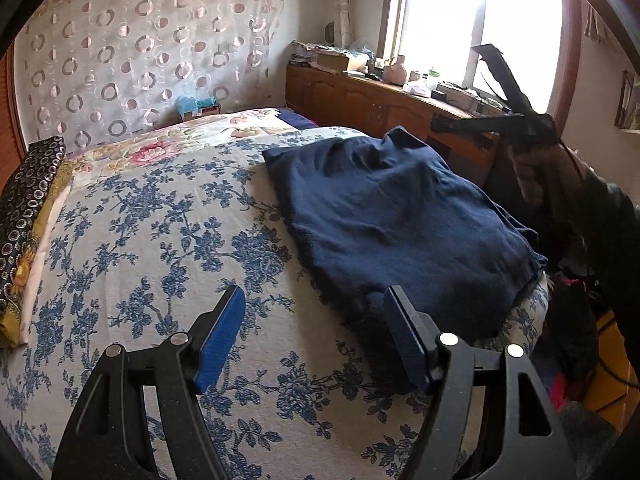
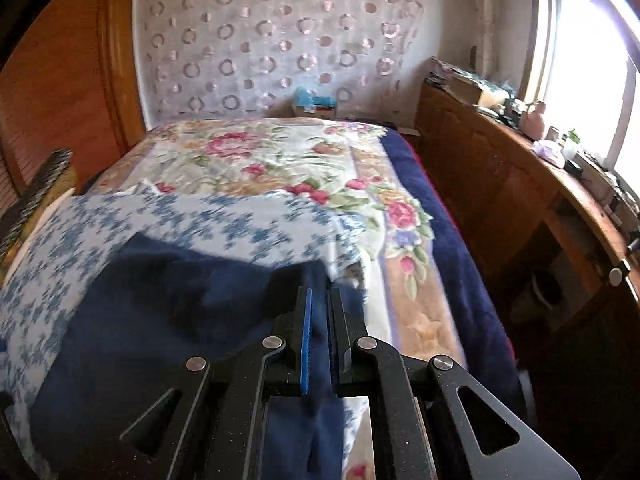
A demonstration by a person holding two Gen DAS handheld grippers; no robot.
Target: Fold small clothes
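A navy blue knit garment (image 1: 400, 216) lies partly folded on the blue-flowered bedspread (image 1: 140, 240). My left gripper (image 1: 314, 300) is open and empty, just above the bedspread at the garment's near edge. In the left wrist view my right gripper (image 1: 520, 120) hovers beyond the garment's far right side. In the right wrist view my right gripper (image 2: 319, 300) is nearly closed with a fold of the navy garment (image 2: 168, 320) between its blue pads.
A rose-patterned quilt (image 2: 280, 160) covers the bed's far half. A wooden cabinet (image 1: 360, 96) with cluttered items runs under the window on the right. A dark patterned cushion (image 1: 28, 200) lies at the bed's left edge. Clothes are heaped at the lower right (image 1: 572, 320).
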